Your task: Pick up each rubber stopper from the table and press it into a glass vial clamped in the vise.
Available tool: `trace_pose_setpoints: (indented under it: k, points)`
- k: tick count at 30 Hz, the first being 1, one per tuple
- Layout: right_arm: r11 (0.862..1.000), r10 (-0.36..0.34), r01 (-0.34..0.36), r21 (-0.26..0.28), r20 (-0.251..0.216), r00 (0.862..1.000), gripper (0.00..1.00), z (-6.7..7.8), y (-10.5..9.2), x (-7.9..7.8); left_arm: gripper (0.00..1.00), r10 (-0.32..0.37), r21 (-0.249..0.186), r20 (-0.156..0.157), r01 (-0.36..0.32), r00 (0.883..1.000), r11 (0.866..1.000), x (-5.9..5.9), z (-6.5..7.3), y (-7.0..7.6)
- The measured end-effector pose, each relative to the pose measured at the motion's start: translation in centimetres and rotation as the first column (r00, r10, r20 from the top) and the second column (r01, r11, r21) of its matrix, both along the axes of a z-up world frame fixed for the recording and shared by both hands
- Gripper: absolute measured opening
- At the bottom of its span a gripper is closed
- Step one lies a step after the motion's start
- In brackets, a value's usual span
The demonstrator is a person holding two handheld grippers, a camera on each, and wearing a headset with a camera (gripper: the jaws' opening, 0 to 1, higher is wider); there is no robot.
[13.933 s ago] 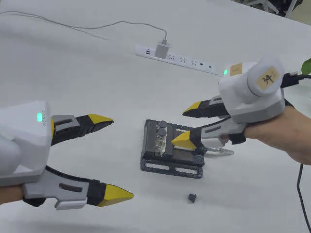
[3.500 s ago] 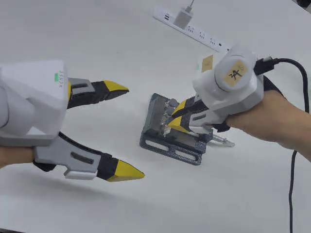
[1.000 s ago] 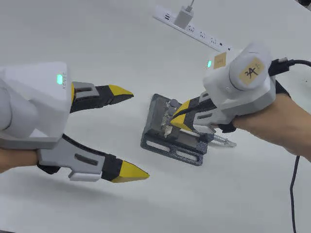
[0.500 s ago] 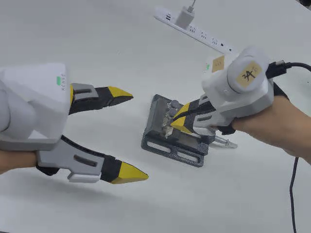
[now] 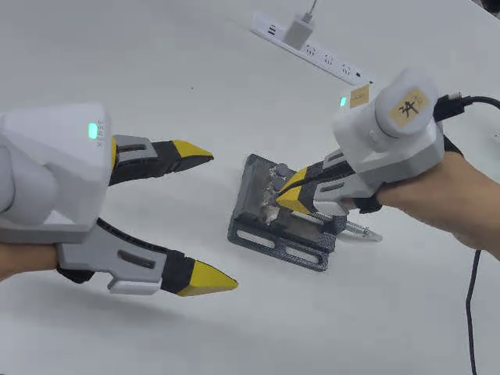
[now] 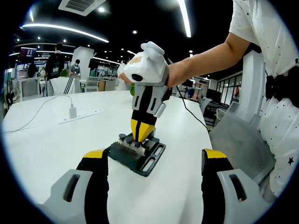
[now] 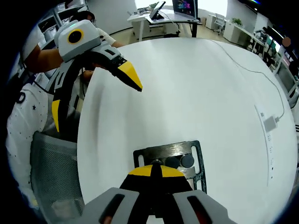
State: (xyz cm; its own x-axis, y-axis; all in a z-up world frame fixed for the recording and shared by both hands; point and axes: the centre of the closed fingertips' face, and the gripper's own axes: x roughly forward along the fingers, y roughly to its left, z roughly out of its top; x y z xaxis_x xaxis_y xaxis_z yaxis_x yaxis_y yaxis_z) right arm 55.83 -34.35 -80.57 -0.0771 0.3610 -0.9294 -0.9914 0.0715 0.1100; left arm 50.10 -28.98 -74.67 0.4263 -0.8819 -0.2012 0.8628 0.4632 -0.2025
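Note:
A dark vise (image 5: pixel 266 234) sits mid-table with glass vials (image 5: pixel 269 208) clamped in its jaws. Two of them carry dark rubber stoppers (image 5: pixel 278 170). My right gripper (image 5: pixel 287 201) is shut, its yellow tips pointing down onto the near vial in the row. In the right gripper view the shut tips (image 7: pixel 156 170) cover that vial, beside the two stoppers (image 7: pixel 186 161) in the vise (image 7: pixel 140 157). Whether a stopper lies under the tips is hidden. My left gripper (image 5: pixel 205 219) hovers wide open to the left of the vise, holding nothing. The left gripper view faces the vise (image 6: pixel 148 162) and the right gripper (image 6: pixel 141 131) above it.
A white power strip (image 5: pixel 312 48) with a plugged charger lies at the table's far edge. The vise's screw handle (image 5: pixel 362 230) sticks out to the right under my right hand. A black cable (image 5: pixel 472 312) trails off at the right. A person's arm and body fill the right of the left gripper view.
The right gripper stays shut over the vials, its tips shifting only slightly at the vise. The left gripper holds open in about the same place.

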Motion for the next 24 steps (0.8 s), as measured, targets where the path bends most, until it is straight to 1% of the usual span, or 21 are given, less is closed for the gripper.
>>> trace_pose_setpoints:
  k: [4,7,8,10,13,17,18,20,23,24]
  points:
    - [1.000,0.012,-0.012,-0.005,0.012,1.000,0.00,-0.01,0.04,-0.03,0.81,0.003,0.000,-0.002,-0.003,1.000,1.000,0.01,-0.09,0.09]
    - [0.999,0.036,-0.036,-0.013,0.026,0.999,0.00,-0.03,0.14,-0.10,0.81,0.006,-0.002,-0.002,-0.006,1.000,1.000,0.06,-0.07,0.15]
    - [0.999,0.041,-0.040,-0.018,0.033,0.999,0.00,-0.06,0.22,-0.17,0.81,0.008,-0.002,-0.002,-0.008,1.000,1.000,0.10,-0.08,0.19]
    - [0.995,0.092,-0.090,-0.037,0.070,0.993,0.00,-0.05,0.24,-0.22,0.81,0.011,-0.004,-0.002,-0.011,1.000,1.000,0.20,-0.10,0.24]
    - [0.992,0.118,-0.114,-0.048,0.095,0.988,0.00,-0.16,0.26,-0.06,0.81,0.014,-0.004,-0.001,-0.014,1.000,1.000,0.34,-0.13,0.26]
    - [0.993,0.112,-0.108,-0.052,0.086,0.990,0.00,-0.20,0.29,0.01,0.81,0.017,-0.006,0.000,-0.017,1.000,1.000,0.51,-0.07,0.28]
    - [0.993,0.106,-0.101,-0.059,0.077,0.991,0.00,-0.16,0.41,-0.08,0.81,0.018,-0.005,0.001,-0.018,1.000,1.000,0.52,-0.08,0.28]
    - [0.991,0.116,-0.110,-0.079,0.069,0.991,0.00,-0.14,0.53,-0.25,0.81,0.018,-0.005,0.000,-0.018,1.000,1.000,0.49,-0.08,0.28]
    - [0.987,0.133,-0.125,-0.104,0.076,0.988,0.00,-0.15,0.59,-0.47,0.81,0.022,-0.006,-0.001,-0.022,1.000,1.000,0.48,-0.02,0.38]
    - [0.987,0.127,-0.119,-0.107,0.073,0.989,0.00,-0.20,0.53,-0.13,0.80,0.025,-0.006,-0.002,-0.025,1.000,1.000,0.52,-0.05,0.45]
